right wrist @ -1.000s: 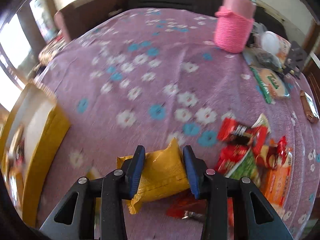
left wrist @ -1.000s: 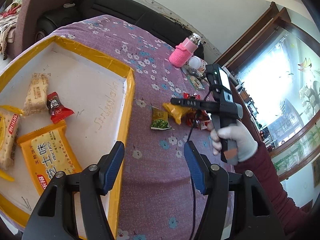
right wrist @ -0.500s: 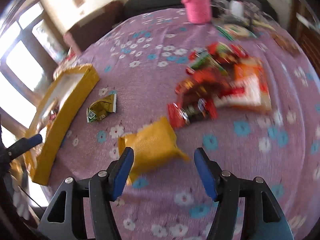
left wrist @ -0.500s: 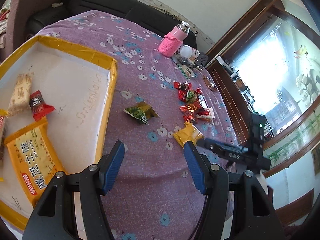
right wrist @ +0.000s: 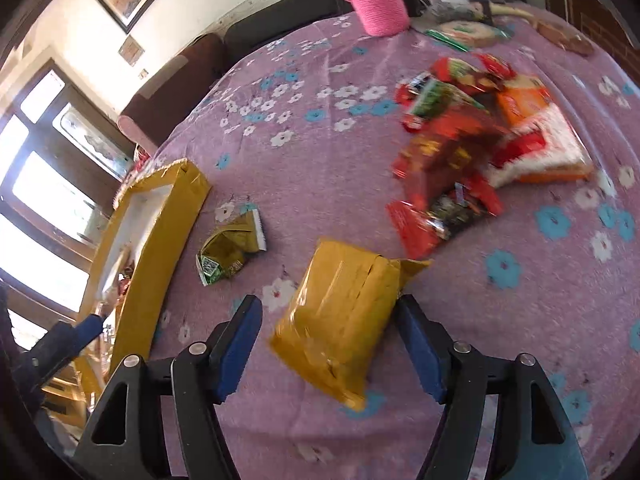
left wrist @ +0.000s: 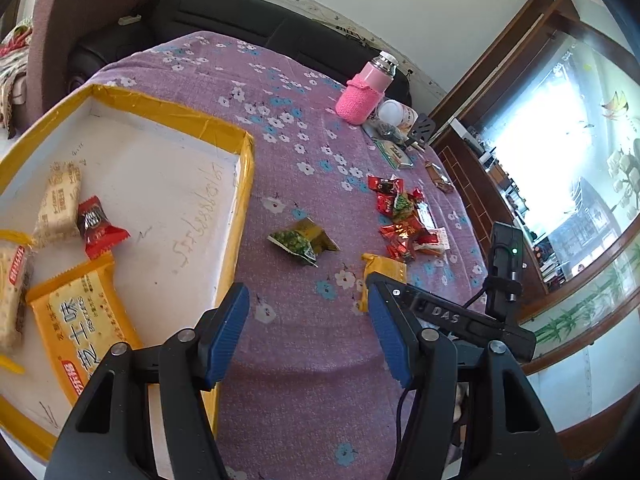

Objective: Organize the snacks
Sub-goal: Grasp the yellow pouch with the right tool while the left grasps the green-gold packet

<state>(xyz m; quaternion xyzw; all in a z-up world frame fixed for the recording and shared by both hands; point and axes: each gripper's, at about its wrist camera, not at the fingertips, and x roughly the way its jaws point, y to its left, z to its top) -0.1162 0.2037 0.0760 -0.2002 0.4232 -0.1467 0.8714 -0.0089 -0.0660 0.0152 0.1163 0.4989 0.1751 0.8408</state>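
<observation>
Holding assorted snack packets (left wrist: 80, 300): yellow-rimmed tray (left wrist: 168, 106)

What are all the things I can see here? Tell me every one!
box: one, yellow rim, white inside, left on the table
snacks in the box: about five, yellow, beige, red
green packet: one, beside the box
yellow packet: one, lying between the right gripper's opening jaws
snack pile: several, mostly red and orange, right of middle
bottle: one, pink knitted cover, far edge
tablecloth: one, purple, flowered
sofa: one, black, behind
left gripper: open, empty
right gripper: touching nothing
</observation>
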